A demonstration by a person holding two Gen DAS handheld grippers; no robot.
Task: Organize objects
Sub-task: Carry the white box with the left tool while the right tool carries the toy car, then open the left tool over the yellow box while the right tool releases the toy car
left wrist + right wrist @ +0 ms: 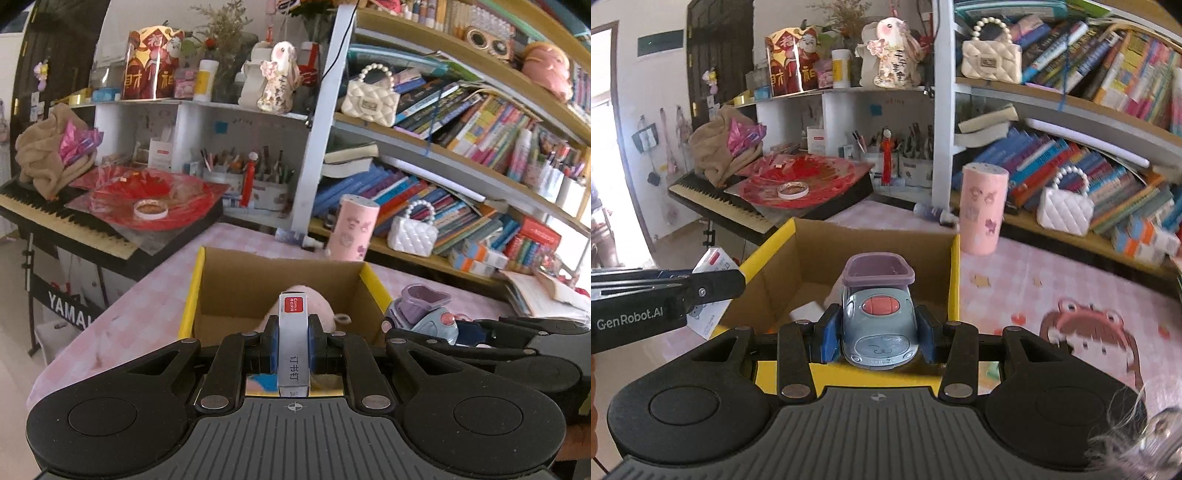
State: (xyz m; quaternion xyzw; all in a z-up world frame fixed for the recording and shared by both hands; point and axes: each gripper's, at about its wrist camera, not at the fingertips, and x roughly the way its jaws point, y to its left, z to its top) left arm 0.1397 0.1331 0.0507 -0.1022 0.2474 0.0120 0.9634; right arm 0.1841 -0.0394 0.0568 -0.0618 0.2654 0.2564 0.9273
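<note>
Tall pink cylindrical tumbler (983,208) upright on pink checked bench (1052,280). White quilted pearl-handled handbag (1065,208) on wooden bookshelf (1071,236). Black keyboard piano (66,221) at left.

Bright daylight, fisheye-warped blurry edges

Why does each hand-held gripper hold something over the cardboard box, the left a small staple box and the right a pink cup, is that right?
Not quite. The right hand-held gripper holds a toy car, not the pink cup, which stands on the table behind the cardboard box, as the right wrist view shows. The left hand-held gripper does hold the staple box.
</note>
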